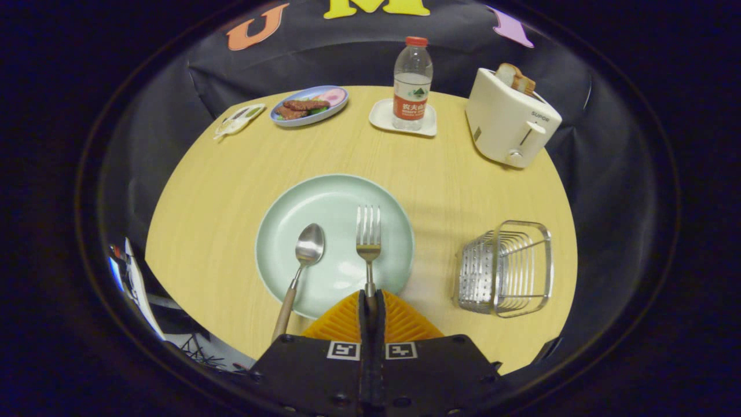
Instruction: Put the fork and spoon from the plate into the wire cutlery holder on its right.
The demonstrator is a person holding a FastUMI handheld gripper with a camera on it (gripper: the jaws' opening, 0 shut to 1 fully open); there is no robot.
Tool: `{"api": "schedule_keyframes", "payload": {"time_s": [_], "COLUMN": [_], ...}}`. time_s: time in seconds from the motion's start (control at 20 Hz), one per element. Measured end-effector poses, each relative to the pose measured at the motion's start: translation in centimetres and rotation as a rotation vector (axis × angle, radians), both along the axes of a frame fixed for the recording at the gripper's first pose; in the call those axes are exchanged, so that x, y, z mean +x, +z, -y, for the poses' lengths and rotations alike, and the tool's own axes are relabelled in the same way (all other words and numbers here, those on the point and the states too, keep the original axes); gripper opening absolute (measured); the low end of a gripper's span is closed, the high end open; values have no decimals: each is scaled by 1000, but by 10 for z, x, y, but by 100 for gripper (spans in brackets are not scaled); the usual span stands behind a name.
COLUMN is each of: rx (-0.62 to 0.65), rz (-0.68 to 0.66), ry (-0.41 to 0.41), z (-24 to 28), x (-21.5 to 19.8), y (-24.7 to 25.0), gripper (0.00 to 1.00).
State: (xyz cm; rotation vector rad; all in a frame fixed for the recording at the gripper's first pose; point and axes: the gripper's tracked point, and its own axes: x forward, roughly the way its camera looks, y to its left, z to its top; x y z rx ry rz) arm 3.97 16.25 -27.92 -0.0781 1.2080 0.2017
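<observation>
the gripper point(371, 301) has its fingers pressed together on the handle of the fork point(369, 237), it seems, though the handle's end is hidden between them. the fork's tines point away over the pale green plate point(336, 194). the spoon point(302, 263) lies just left of the fork, bowl on the plate, wooden handle reaching past the rim toward the fingers. the wire cutlery holder point(506, 269) stands on the wooden desk point(220, 191) right of the plate. beyond stand a water bottle point(412, 84) and a toaster point(509, 119).
</observation>
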Motion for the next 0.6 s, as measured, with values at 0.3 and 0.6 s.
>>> {"api": "schedule_keyframes", "payload": {"time_s": [0.3, 0.6], "rx": [-74, -88], "rz": [-25, -198], "ry": [-15, -23], "z": [93, 131], "x": [5, -15], "y": [73, 63], "gripper": [1, 1]}}
